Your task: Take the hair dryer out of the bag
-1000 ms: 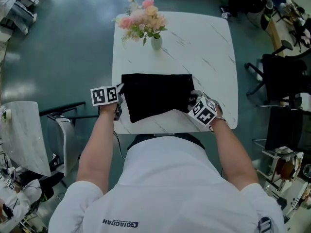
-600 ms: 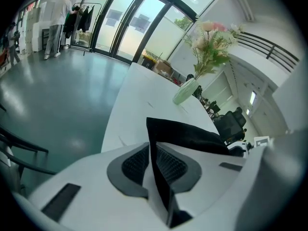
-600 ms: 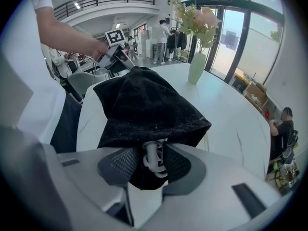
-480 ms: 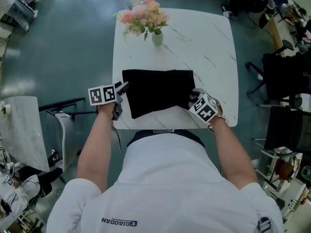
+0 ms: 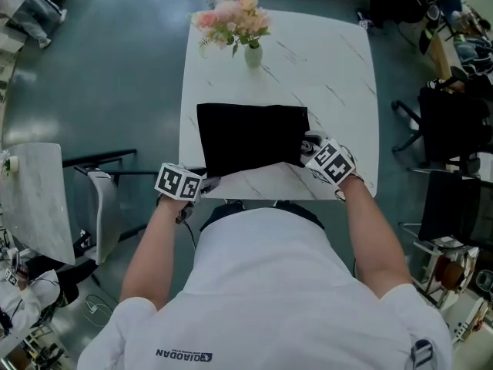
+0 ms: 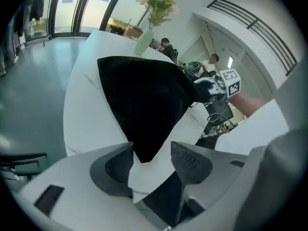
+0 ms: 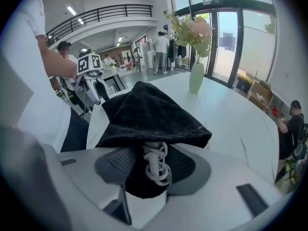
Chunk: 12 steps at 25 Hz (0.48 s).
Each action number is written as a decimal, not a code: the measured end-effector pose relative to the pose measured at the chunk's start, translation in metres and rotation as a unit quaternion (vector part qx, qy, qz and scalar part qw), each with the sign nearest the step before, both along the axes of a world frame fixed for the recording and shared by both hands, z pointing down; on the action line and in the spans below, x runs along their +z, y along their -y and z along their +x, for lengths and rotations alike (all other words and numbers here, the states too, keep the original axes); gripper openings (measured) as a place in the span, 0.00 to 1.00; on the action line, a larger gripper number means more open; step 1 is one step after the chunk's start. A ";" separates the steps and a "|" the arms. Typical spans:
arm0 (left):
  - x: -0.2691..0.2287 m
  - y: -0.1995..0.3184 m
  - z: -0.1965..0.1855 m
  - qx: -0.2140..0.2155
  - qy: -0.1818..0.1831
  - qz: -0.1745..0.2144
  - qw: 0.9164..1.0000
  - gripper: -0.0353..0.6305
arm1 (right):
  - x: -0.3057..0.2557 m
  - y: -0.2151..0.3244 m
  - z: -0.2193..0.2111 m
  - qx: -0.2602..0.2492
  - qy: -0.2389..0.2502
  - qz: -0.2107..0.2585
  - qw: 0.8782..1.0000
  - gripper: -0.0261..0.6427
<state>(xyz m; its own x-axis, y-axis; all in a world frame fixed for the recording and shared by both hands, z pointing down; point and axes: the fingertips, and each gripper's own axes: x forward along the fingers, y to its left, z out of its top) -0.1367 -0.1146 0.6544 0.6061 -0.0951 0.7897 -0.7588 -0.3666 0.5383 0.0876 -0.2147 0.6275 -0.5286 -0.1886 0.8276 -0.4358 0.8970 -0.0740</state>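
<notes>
A black cloth drawstring bag [image 5: 250,139] lies flat on the white table [image 5: 323,68]; no hair dryer shows. My left gripper [image 5: 209,182] is at the table's near-left corner, just off the bag's near-left corner [image 6: 144,150]. Its jaws have just been opening and stand open with nothing between the pads [image 6: 190,160]. My right gripper [image 5: 310,148] is at the bag's right end. The gathered neck and its knotted white cord [image 7: 156,167] sit between its jaws, which have just been opening. Both pad faces show beside the bundle.
A vase of pink flowers [image 5: 253,55] stands at the table's far side. A grey chair [image 5: 100,199] is to the left of the table and dark office chairs [image 5: 451,122] to the right. My own body is close against the near edge.
My left gripper has let go of the bag's left edge and moved back to the table's near-left corner. The right gripper has stayed at the bag's right end.
</notes>
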 end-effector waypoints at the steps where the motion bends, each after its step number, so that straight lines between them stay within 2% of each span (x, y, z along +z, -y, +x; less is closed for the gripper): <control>1: 0.005 -0.001 -0.001 -0.002 0.015 0.004 1.000 0.41 | 0.003 0.001 -0.002 -0.005 -0.007 0.001 1.000 0.35; 5: 0.017 0.003 -0.003 -0.009 0.066 0.021 0.998 0.40 | 0.013 0.003 -0.010 -0.017 -0.042 0.007 0.999 0.36; 6: 0.018 0.005 -0.003 -0.012 0.073 0.026 0.997 0.37 | 0.014 0.004 -0.011 -0.016 -0.046 0.007 0.999 0.36; 8: 0.018 0.010 -0.004 -0.028 0.073 0.032 0.996 0.29 | 0.015 0.004 -0.010 -0.020 -0.059 0.007 0.998 0.36; 10: 0.015 0.014 -0.003 -0.042 0.062 0.036 0.997 0.19 | 0.016 0.005 -0.008 -0.028 -0.079 0.013 0.996 0.41; 12: 0.012 0.016 -0.002 -0.045 0.057 0.041 0.997 0.14 | 0.017 0.005 -0.005 -0.032 -0.090 0.014 0.995 0.43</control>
<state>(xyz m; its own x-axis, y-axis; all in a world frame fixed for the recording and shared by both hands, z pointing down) -0.1385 -0.1306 0.6660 0.4992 -0.2117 0.8402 -0.8449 -0.3341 0.4178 0.0821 -0.2195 0.6447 -0.3836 -0.1838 0.9050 -0.3824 0.9237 0.0255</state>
